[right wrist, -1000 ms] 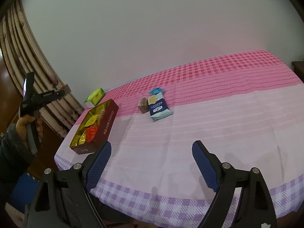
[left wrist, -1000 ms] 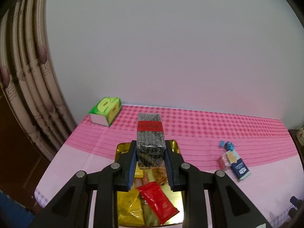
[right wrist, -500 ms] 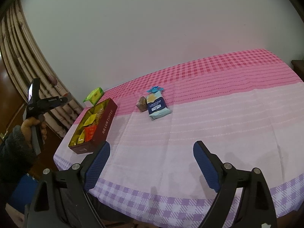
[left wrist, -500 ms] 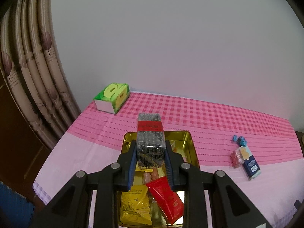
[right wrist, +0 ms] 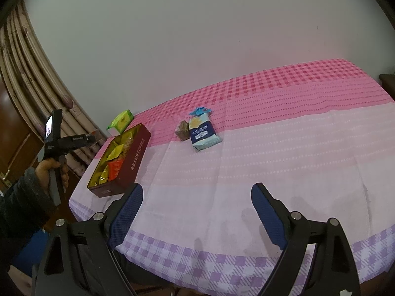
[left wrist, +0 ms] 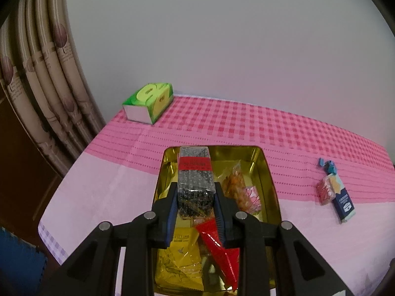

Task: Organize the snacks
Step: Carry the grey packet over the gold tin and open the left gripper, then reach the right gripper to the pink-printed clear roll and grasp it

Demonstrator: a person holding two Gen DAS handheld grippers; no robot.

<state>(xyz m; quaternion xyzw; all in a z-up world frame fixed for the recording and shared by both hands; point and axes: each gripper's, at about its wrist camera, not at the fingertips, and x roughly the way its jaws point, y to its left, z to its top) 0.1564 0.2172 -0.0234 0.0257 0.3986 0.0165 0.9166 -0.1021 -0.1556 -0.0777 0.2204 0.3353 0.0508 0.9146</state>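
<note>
My left gripper point(left wrist: 195, 197) is shut on a clear pack of black seeds with a red band point(left wrist: 195, 180), held above the gold-lined tin box point(left wrist: 271, 172). Inside the tin lie a yellow packet point(left wrist: 180, 254), a red packet point(left wrist: 217, 244), an orange snack bag point(left wrist: 234, 185) and a pink sweet point(left wrist: 253, 196). In the right wrist view the tin point(right wrist: 134, 160) shows its dark red side at the table's left end, with a hand holding the left gripper point(right wrist: 91, 138) beside it. My right gripper point(right wrist: 197, 207) stands open and empty over the near table edge.
A blue-and-white snack pack point(right wrist: 202, 135) and a small brown wrapped snack point(right wrist: 182, 130) lie mid-table on the pink cloth point(right wrist: 271, 148); the left wrist view shows that pack point(left wrist: 342, 197) to the right. A green tissue box point(left wrist: 150, 101) sits at the far left corner by the curtain point(left wrist: 37, 86).
The left gripper has come down and closer over the tin with the seed pack still gripped; the tin now fills more of its view. The right gripper has stayed put.
</note>
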